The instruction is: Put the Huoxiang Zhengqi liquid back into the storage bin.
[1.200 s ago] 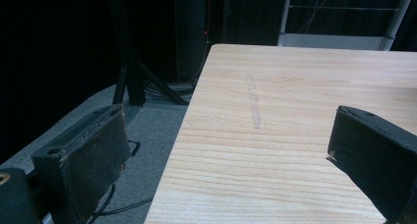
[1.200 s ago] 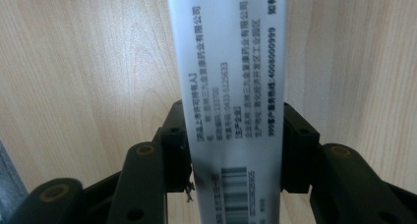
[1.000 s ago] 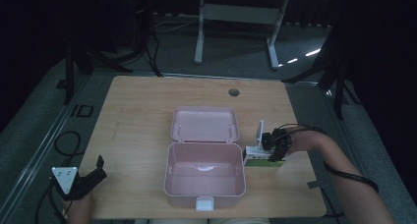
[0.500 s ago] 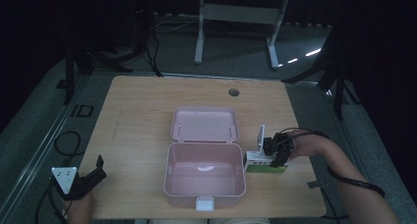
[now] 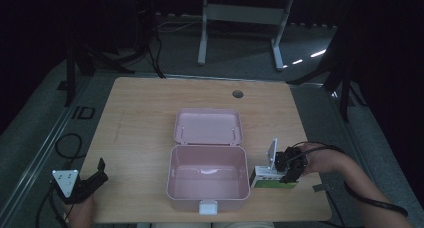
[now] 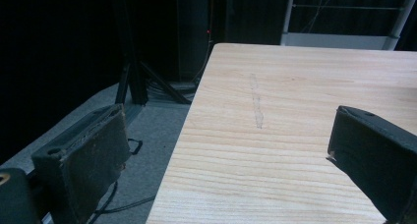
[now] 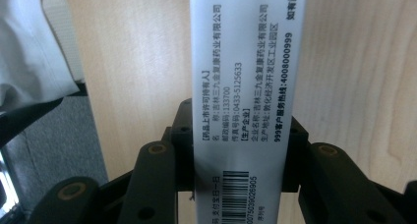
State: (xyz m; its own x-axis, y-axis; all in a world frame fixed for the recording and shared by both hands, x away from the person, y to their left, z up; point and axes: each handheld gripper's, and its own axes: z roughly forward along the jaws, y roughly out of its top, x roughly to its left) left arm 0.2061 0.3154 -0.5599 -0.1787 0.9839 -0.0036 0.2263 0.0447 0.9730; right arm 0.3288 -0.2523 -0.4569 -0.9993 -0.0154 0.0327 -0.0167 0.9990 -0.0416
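Observation:
A pink box [image 5: 208, 178] lies open in the middle of the wooden table [image 5: 140, 123], its lid [image 5: 208, 127] folded back flat. Just right of the box my right gripper [image 5: 285, 170] is shut on a white and green medicine carton [image 5: 267, 179]. In the right gripper view the carton [image 7: 246, 86] runs upward between the two black jaws, its printed white side with a barcode facing the camera. My left gripper [image 5: 95, 178] rests at the table's front left corner. It stands open in the left gripper view [image 6: 231, 150], with bare wood between its pads.
A round cable hole [image 5: 238, 94] sits near the table's far edge. Beyond the table stand a white desk frame [image 5: 240, 13] and dark stands. Cables [image 5: 65, 143] lie on the grey floor at the left. A person's forearm [image 5: 360, 193] comes in at bottom right.
My right gripper has carried the carton a little toward the front edge and lowered it beside the pink box. The left gripper has stayed where it was.

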